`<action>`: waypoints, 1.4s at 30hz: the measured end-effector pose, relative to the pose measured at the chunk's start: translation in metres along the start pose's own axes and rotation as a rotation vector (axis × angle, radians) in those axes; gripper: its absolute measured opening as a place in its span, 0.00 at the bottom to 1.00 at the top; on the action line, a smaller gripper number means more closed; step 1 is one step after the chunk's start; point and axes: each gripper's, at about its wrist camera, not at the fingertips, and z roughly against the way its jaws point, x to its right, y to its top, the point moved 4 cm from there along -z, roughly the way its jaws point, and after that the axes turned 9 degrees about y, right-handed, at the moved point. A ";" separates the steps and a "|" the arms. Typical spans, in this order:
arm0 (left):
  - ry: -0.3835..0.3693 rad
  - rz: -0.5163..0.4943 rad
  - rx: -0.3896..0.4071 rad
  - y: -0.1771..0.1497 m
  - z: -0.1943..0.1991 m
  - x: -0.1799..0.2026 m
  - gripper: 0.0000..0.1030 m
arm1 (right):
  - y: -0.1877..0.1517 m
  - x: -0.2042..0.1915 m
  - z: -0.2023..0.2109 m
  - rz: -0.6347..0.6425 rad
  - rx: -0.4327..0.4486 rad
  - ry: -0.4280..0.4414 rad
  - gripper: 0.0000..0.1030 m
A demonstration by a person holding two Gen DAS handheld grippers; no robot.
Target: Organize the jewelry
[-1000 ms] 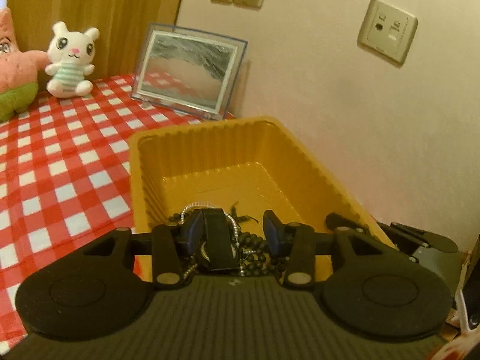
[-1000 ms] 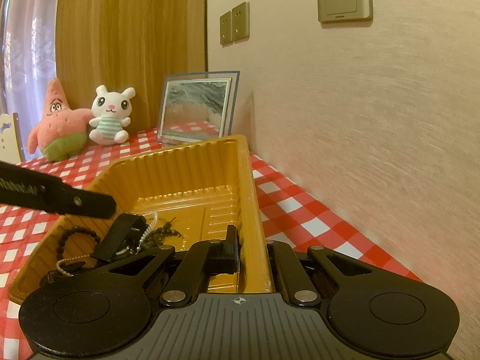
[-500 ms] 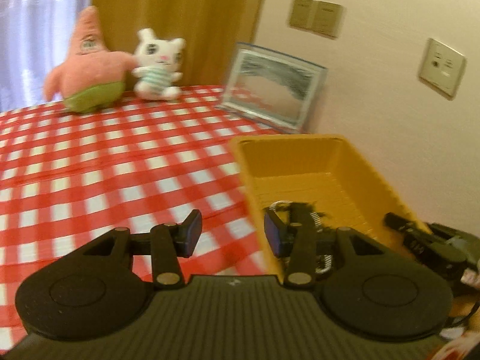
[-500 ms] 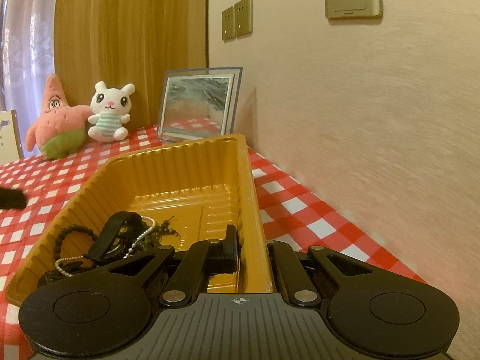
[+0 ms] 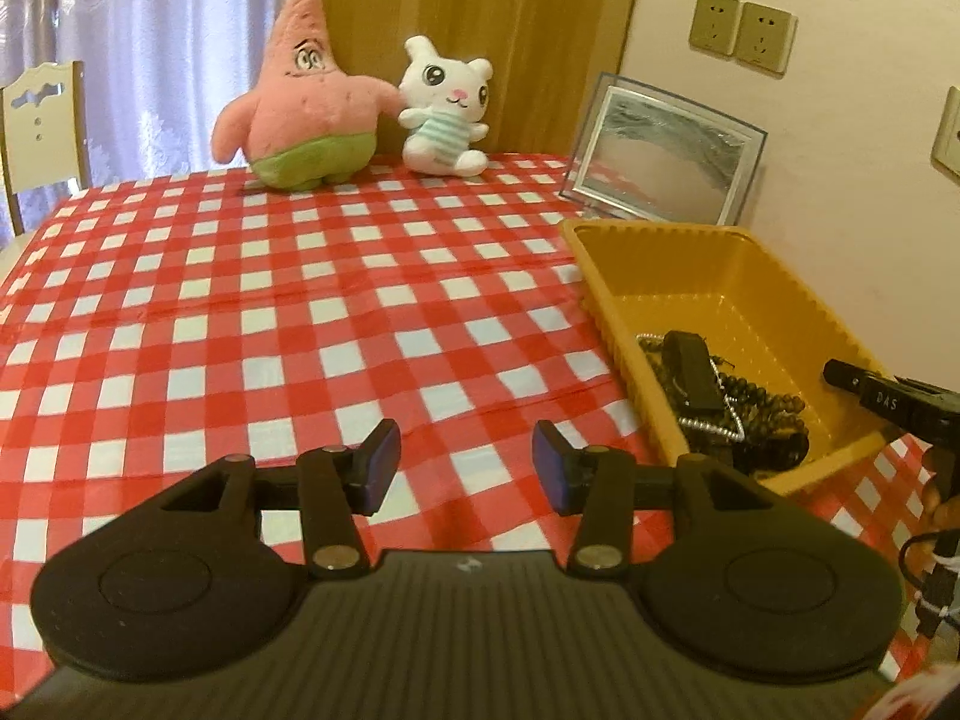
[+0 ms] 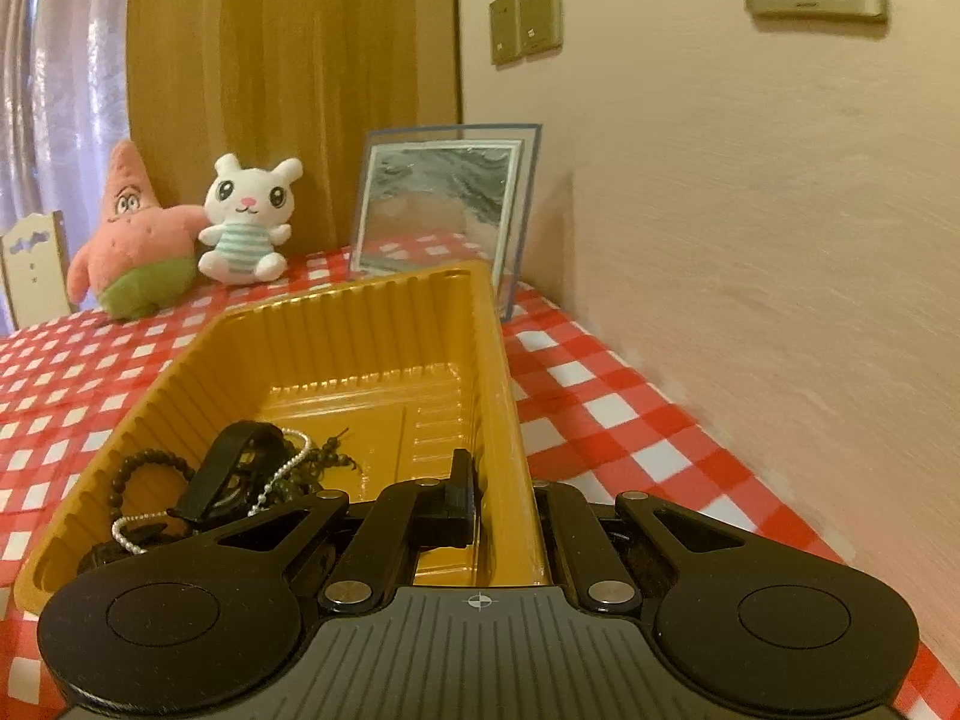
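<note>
Your jewelry (image 6: 198,480) lies heaped at the near end of the ribbed yellow plastic tray (image 6: 336,330): dark beaded strands, one pearly chain, one black strap. Your right tongs (image 6: 504,504) pinch the tray's right wall; your left tongs (image 5: 462,468), just opening, hang empty over the checkered desk (image 5: 270,312). Only the left view shows that bare cloth. Two plush toys (image 5: 300,96) sit behind.

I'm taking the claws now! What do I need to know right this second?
Left claw: open and empty, jaws just opening wider, over the checked tablecloth beside the yellow tray.
Right claw: shut on the tray's right wall.
Done: bead bracelet, pearl chain and black strap lie in the tray.
Left: no loose jewelry shows on the cloth; look around.
</note>
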 end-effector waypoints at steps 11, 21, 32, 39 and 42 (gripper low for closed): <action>0.018 -0.013 -0.001 -0.009 0.010 0.004 0.61 | -0.006 0.010 -0.014 0.086 -0.099 0.046 0.66; 0.051 -0.061 0.035 -0.013 0.045 0.013 0.69 | 0.028 0.017 0.051 -0.039 0.068 -0.012 0.78; 0.017 -0.072 0.039 -0.033 0.109 0.024 0.71 | 0.004 -0.057 0.112 -0.088 -0.057 0.081 0.79; -0.019 -0.096 0.015 -0.064 0.136 0.022 0.71 | -0.033 -0.100 0.156 -0.067 -0.104 0.147 0.79; -0.025 -0.105 0.010 -0.079 0.146 0.018 0.71 | -0.050 -0.111 0.170 -0.056 -0.119 0.156 0.79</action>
